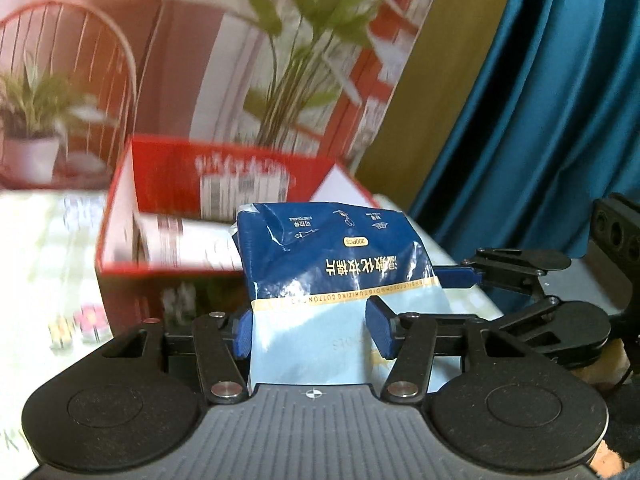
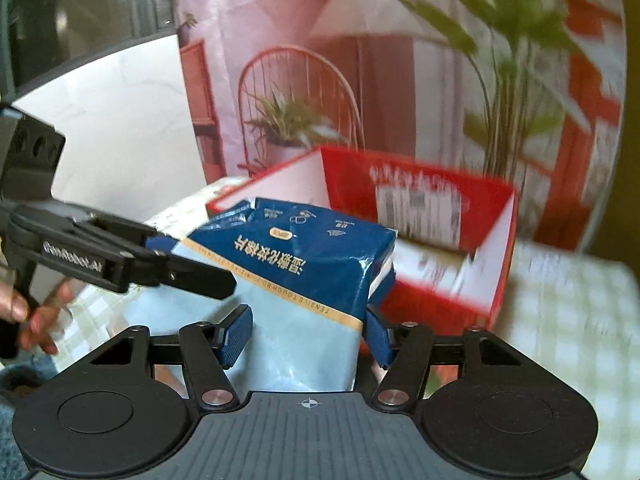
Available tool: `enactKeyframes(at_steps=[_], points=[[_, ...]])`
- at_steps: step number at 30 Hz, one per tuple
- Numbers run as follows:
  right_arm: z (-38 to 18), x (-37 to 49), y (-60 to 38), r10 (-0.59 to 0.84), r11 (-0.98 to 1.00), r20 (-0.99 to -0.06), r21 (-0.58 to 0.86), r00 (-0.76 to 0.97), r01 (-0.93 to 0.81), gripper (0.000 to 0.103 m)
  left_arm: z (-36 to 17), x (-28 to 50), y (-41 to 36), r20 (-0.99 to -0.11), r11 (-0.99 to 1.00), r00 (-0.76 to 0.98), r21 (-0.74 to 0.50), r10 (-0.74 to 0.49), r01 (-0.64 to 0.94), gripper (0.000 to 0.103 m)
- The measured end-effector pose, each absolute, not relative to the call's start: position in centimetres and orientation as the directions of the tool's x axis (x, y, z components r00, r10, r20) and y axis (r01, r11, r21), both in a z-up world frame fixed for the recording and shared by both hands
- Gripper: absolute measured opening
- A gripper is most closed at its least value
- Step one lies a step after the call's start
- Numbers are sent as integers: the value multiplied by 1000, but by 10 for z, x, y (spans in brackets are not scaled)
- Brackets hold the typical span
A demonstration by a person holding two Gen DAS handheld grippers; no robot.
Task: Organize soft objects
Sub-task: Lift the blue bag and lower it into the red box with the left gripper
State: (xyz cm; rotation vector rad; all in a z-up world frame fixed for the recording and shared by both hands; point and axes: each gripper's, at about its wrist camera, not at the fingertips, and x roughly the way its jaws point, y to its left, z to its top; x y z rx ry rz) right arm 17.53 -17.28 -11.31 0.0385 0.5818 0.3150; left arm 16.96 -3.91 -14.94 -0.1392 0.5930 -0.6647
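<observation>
A soft pack of cotton pads [image 1: 332, 264], dark blue above and pale blue below, hangs above the table. Both grippers hold it from opposite sides. In the left wrist view my left gripper [image 1: 312, 330] has its blue pads pressed on the pack's pale lower part. My right gripper's fingers [image 1: 520, 276] reach in from the right. In the right wrist view my right gripper [image 2: 307, 338] is shut on the same pack [image 2: 304, 256], and the left gripper's fingers [image 2: 192, 272] clamp its left end. Behind it stands an open red box [image 1: 168, 176] [image 2: 352, 184] with white packs inside.
A pale checked cloth [image 2: 560, 320] covers the table [image 1: 48, 260]. A printed backdrop of plants and a chair [image 2: 300, 100] stands behind the box. A blue curtain [image 1: 540, 120] hangs at the right. A person's hand [image 2: 36, 320] grips the left gripper's handle.
</observation>
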Motion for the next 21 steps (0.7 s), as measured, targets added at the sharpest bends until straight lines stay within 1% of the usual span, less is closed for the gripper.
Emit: enactKeyframes(at_steps=[5,8,12,14,17,21], points=[[-88,194,-168,272,951,-495,8,825,-309,53,-118,185,-46,-406,799,689,-254,-600,545,58],[-79,208,-166,223,953,-458,-85,861,-291,52,-100,198,-53,-357,805,723,-216,-592,552,58],[-75,233,-164,157,955,-399,-173,903,-243,48,-82,216,-67,-300,825,775,-88,-556,558,58],[-72,244,-164,131,954,-376,-205,917,-220,46,-77,224,-72,-279,829,790,-47,-546,557,58],[-67,262,-169,92,958,-366,-220,926,-182,45,-74,237,-80,-282,834,794,-37,-538,551,59],[-72,283,-175,53,962,-385,-227,921,-150,45,-86,254,-87,-314,837,788,-42,-530,546,59]])
